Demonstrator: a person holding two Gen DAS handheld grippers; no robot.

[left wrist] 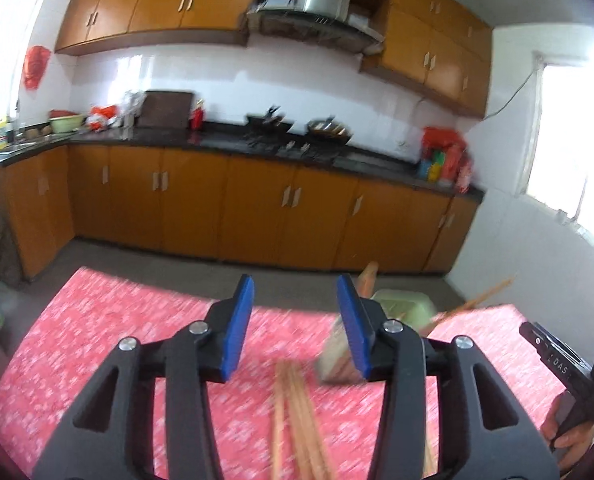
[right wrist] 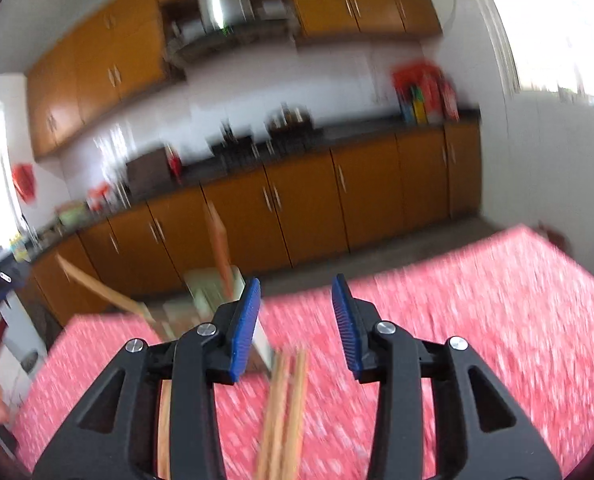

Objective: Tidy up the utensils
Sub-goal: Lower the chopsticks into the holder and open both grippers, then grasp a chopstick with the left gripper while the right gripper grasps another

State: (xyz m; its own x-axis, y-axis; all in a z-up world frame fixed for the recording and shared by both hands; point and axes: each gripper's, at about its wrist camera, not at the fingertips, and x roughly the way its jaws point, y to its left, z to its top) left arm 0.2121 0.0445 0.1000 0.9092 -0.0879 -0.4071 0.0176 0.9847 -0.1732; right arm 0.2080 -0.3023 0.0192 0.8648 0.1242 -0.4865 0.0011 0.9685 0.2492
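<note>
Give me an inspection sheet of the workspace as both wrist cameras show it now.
Surface: table under a red patterned tablecloth; both views motion-blurred.
Job's things: bundle of wooden chopsticks lying on the cloth; pale green utensil holder at the far table edge, more chopsticks leaning out of it.
Clutter: a blurred boxy item beside the holder, too smeared to name.
Grippers: left gripper open, nothing between its fingers; right gripper open above the chopstick bundle, not gripping it.
Cables: one wire on the wall beside the window.
Surroundings: kitchen with orange cabinets, dark countertop with pans, range hood.
</note>
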